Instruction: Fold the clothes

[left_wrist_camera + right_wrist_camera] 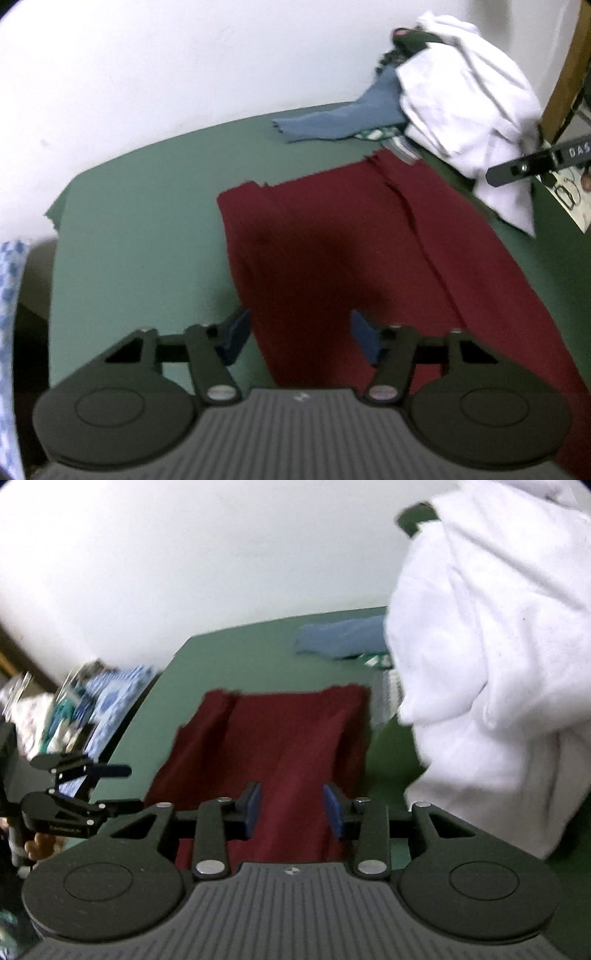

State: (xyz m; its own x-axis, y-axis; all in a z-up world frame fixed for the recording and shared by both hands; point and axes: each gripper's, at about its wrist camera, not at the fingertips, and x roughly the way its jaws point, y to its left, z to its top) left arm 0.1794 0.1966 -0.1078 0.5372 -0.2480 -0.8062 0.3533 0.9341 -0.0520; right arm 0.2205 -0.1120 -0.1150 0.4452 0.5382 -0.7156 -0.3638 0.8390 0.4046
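Observation:
A dark red garment (351,240) lies spread flat on the green table (140,221), running from the near edge toward the far side. My left gripper (300,338) hovers open over its near left part, blue pads wide apart with nothing between them. In the right wrist view the same red garment (280,738) lies straight ahead, and my right gripper (292,810) stands open above its near end, holding nothing. The right gripper's black finger (535,162) also shows at the right edge of the left wrist view.
A heap of clothes sits at the far right: a big white garment (480,646), a blue cloth (340,114) and a green patterned piece (376,133). A white wall (184,74) backs the table. Blue-patterned items (110,698) lie off the table's left side.

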